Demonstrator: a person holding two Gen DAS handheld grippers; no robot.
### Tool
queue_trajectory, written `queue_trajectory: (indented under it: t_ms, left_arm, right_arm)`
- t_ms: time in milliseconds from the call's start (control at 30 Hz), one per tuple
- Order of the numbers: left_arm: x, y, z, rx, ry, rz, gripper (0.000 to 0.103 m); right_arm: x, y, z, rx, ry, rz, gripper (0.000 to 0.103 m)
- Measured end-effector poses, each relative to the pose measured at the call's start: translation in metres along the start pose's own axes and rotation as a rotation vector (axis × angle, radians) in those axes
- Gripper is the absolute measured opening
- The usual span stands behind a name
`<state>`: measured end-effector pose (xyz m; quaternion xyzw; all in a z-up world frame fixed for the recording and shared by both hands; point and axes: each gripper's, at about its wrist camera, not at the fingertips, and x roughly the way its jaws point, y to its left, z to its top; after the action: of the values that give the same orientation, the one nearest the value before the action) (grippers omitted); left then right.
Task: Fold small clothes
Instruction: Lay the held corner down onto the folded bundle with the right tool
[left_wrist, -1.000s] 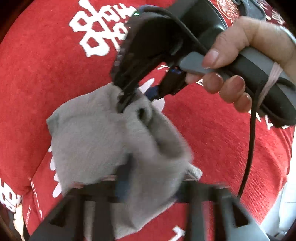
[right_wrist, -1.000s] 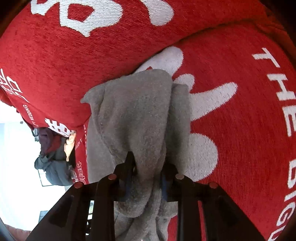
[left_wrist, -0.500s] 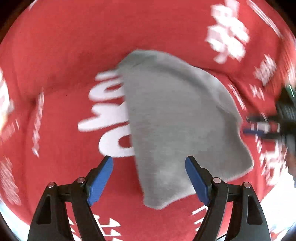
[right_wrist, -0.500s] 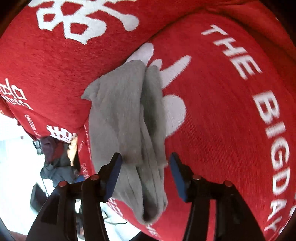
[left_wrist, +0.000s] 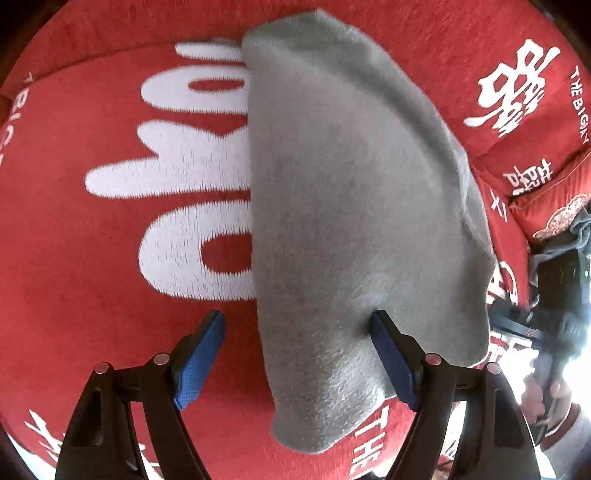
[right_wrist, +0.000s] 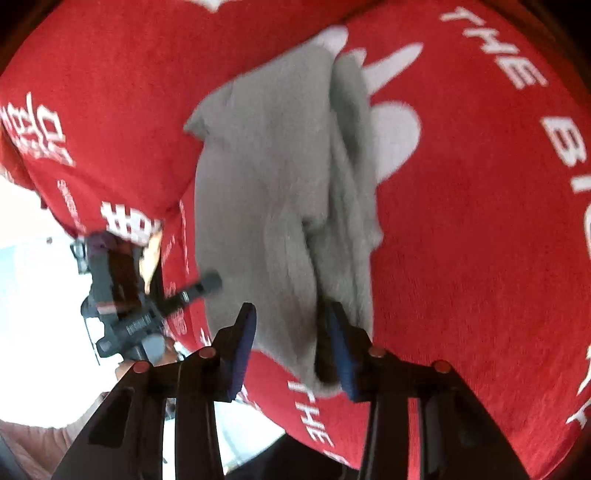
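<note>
A small grey garment (left_wrist: 351, 206) lies folded on a red cushion (left_wrist: 110, 110) with white lettering. My left gripper (left_wrist: 299, 325) is open, its blue pads (left_wrist: 201, 354) straddling the garment's near edge without gripping it. In the right wrist view the same grey garment (right_wrist: 280, 192) lies bunched in folds. My right gripper (right_wrist: 291, 321) is open, with the cloth's near end between its blue pads (right_wrist: 341, 354). The left gripper also shows in the right wrist view (right_wrist: 129, 310), at the left.
The red cushion (right_wrist: 480, 221) fills most of both views. A second red cushion (left_wrist: 535, 92) stands behind at the right. The other hand-held gripper (left_wrist: 554, 295) shows at the right edge. A bright floor (right_wrist: 37, 295) lies beyond the cushion's edge.
Both grippers have let go of the grey garment and opened. The left gripper has swung round to face the folded cloth. The garment now lies on the cushion.
</note>
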<state>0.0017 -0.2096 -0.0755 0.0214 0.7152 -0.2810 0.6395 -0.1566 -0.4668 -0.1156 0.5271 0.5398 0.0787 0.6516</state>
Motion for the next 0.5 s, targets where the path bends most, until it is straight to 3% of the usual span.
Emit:
queue_trajectory:
  t_ms: [67, 267, 367, 433, 467, 500]
  left_arm:
    - [0.0, -0.001, -0.001, 0.001, -0.003, 0.004, 0.081]
    - [-0.012, -0.011, 0.011, 0.048, -0.075, 0.047, 0.081]
    - [-0.006, -0.008, 0.02, 0.025, -0.069, 0.05, 0.081]
    - [-0.001, -0.008, 0.019, 0.013, -0.069, 0.055, 0.081]
    - [0.0, -0.007, 0.018, 0.01, -0.071, 0.061, 0.081]
    - [0.0, -0.006, 0.017, 0.007, -0.072, 0.06, 0.081]
  right_arm:
    - [-0.008, -0.008, 0.007, 0.04, -0.042, -0.023, 0.064]
    - [-0.031, -0.017, 0.03, 0.071, -0.123, -0.027, 0.065]
    - [-0.031, -0.013, 0.056, 0.067, -0.159, -0.009, 0.064]
    - [-0.023, -0.013, 0.074, 0.089, -0.158, -0.002, 0.054]
    - [-0.015, -0.015, 0.085, 0.111, -0.136, 0.016, 0.023]
    - [-0.008, -0.014, 0.094, 0.131, -0.118, 0.022, 0.016]
